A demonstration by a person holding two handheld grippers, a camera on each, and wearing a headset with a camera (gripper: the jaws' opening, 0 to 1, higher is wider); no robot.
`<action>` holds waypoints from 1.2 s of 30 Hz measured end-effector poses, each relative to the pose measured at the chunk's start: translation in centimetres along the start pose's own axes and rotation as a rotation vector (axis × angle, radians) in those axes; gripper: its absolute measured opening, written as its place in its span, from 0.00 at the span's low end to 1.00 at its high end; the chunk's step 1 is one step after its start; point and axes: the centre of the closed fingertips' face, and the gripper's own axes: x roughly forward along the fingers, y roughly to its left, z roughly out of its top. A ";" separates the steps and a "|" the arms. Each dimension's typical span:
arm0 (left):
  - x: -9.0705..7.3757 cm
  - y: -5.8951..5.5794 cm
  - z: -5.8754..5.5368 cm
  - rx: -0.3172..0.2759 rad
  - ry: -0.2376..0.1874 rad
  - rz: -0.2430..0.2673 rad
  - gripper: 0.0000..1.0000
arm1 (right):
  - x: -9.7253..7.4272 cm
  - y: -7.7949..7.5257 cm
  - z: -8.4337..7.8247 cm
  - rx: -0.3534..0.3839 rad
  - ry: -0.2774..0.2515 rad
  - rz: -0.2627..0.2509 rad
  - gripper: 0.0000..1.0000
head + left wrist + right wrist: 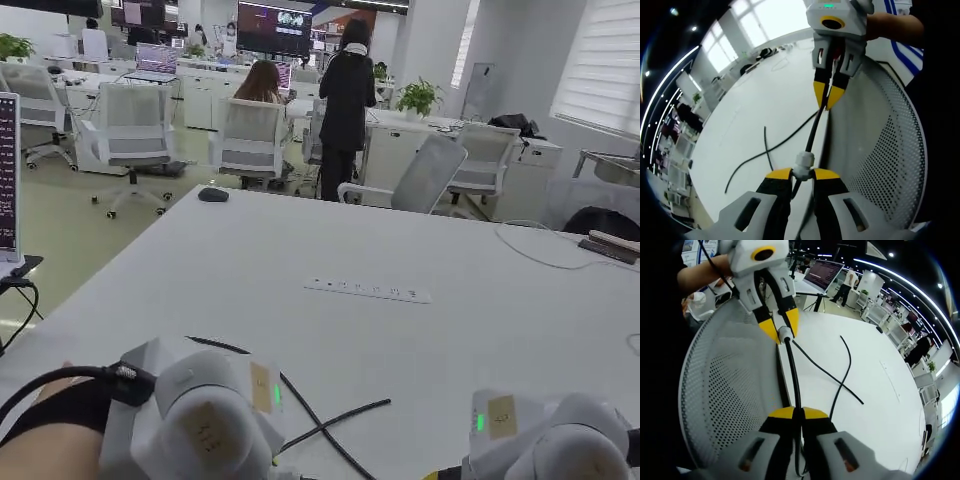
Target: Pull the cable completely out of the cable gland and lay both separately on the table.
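Note:
A white cable gland (803, 164) sits between the yellow tips of my left gripper (803, 174), which is shut on it. A black cable (812, 132) runs straight out of the gland to my right gripper (828, 97), shut on the cable a short way off. In the right gripper view the right gripper (799, 413) pinches the cable (792, 375), which leads up to the gland (785, 333) in the left gripper (782, 330). The cable is still inside the gland. In the head view both gripper bodies (200, 420) (540, 440) are low at the table's near edge.
A white perforated chair back (880, 150) (725, 390) lies right beside the grippers. Loose black cables (840, 375) (320, 425) cross on the white table (300, 250). A white power strip (367, 291) and a mouse (213, 195) lie farther off; office chairs and people stand beyond.

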 end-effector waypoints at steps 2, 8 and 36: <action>0.0 0.0 0.0 -0.001 0.001 0.002 0.16 | 0.0 -0.1 -0.6 0.007 0.013 0.002 0.02; 0.0 0.0 -0.2 -0.003 0.006 0.002 0.16 | 0.1 -0.2 -2.5 0.020 0.056 0.011 0.02; -0.3 -0.3 -0.2 -0.016 0.009 0.009 0.16 | 0.9 -1.4 -5.6 0.164 0.124 0.052 0.28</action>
